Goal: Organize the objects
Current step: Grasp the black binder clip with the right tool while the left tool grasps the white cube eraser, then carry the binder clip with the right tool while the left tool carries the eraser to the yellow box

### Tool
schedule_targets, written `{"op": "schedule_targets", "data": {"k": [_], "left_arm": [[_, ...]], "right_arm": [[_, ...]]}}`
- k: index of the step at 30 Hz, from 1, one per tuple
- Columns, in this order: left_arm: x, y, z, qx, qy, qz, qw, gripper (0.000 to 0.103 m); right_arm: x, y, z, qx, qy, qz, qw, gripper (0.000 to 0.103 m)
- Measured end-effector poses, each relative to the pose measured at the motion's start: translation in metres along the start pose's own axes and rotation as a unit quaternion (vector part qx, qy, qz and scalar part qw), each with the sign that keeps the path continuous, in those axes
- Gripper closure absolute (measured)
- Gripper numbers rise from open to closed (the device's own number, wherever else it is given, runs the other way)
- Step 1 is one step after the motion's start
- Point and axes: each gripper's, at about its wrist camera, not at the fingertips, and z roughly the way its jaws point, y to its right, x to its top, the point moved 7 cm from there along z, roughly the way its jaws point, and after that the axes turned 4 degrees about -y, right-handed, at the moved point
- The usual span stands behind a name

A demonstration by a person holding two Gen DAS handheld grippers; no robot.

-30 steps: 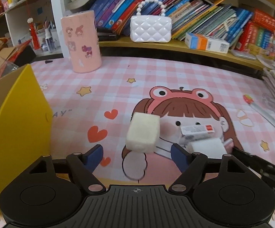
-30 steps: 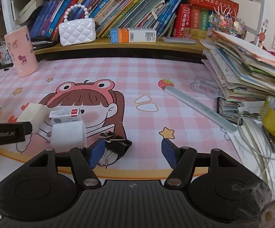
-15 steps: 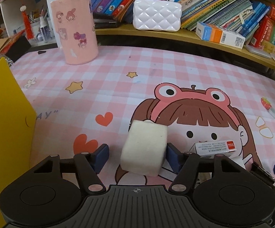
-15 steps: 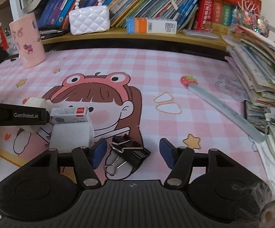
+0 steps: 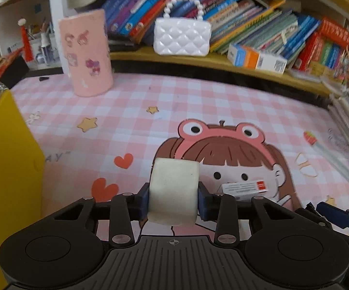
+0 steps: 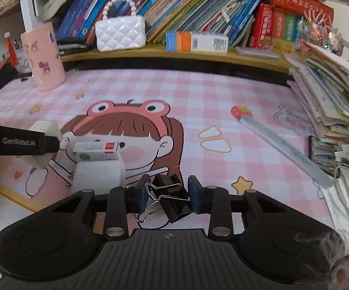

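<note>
Nearest in the left wrist view, the left tool (image 5: 173, 199) has its blue pads pressed against both sides of a white eraser block (image 5: 173, 191); its jaws have just been closing and the block now sits clamped between them, above the pink checked mat (image 5: 198, 101) that covers the table. In the right wrist view the right tool (image 6: 166, 194) has likewise just been closing, and its blue pads now pinch a black binder clip (image 6: 172, 199) from either side, the clip's wire handles sticking out toward the left pad and down toward the camera.

Just beyond the right tool, to its left, a white block (image 6: 98, 175) lies on the mat with a small white box bearing a red label (image 6: 97, 150) resting against its far edge. The left tool's black arm crosses the left edge of that view, with the eraser block at its tip. A yellow box wall (image 5: 7, 169) stands at the left edge of the left view.

Farther out on the mat lie a pale ruler with a strawberry end (image 6: 283, 145) on the right, beside a tall stack of books and papers (image 6: 331, 101). At the far left stands a pink cylinder with cartoon stickers (image 5: 86, 53). Behind it, on the wooden shelf (image 6: 174, 54), sit a white quilted purse with a bead handle (image 5: 181, 36), a blue-and-orange carton (image 6: 196, 41) and a row of leaning books (image 6: 198, 7).
</note>
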Motion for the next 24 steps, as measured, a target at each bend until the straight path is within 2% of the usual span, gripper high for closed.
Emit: {"op": "schedule_targets", "data": {"k": [5,10,18,24], "left_arm": [[-0.007,-0.005,-0.034,-0.034,0.005,-0.02,0.9992,0.067],[-0.028,-0.006,-0.065,-0.063,0.001,-0.015,0.9979,0.067],[-0.074,-0.013,-0.096,-0.077,-0.01,0.016,0.9969,0.067],[-0.097,-0.035,-0.115,-0.084,-0.015,0.0,0.9964,0.067]], "right_arm": [[-0.001,0.002,-0.024,0.001,0.005,0.017,1.0,0.071],[-0.012,-0.005,-0.05,0.008,-0.002,0.026,1.0,0.071],[-0.042,-0.033,-0.083,0.016,-0.015,0.024,0.999,0.071],[-0.058,-0.06,-0.106,0.017,-0.011,0.01,1.0,0.071]]}}
